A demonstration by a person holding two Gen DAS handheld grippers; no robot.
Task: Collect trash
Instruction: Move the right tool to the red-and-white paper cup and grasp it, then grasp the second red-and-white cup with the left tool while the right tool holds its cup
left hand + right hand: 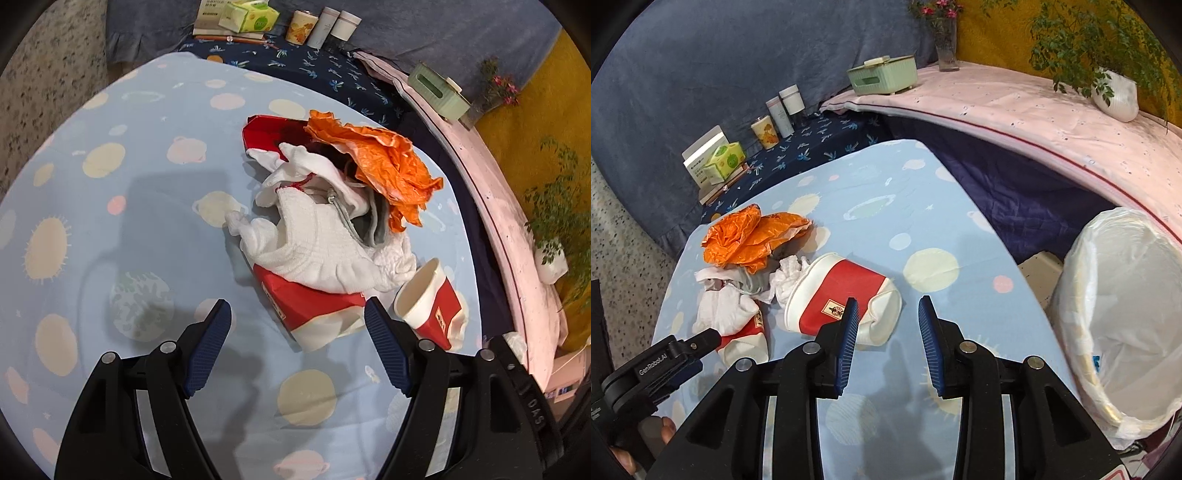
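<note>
Both tools hang released and empty, the right tool [886, 328] nearer, its left pad just beside the crushed red-and-white paper cup [842, 295] lying lengthwise toward upper left, white-lined trash bin [1123, 317] at frame right, left tool [297, 339] below the litter pile.

The left claw [297, 345] is seen at the bottom of the frame, its blue-padded jaws spread apart with nothing between them, above a table [110, 240] covered in a pale blue planet-print cloth. Just beyond the jaws, a red-and-white paper bag [314, 310] is heaped with white crumpled cloth [314, 236] and an orange wrapper [384, 162]. A red-and-white paper cup [430, 301] lies tipped at lower right.
</note>
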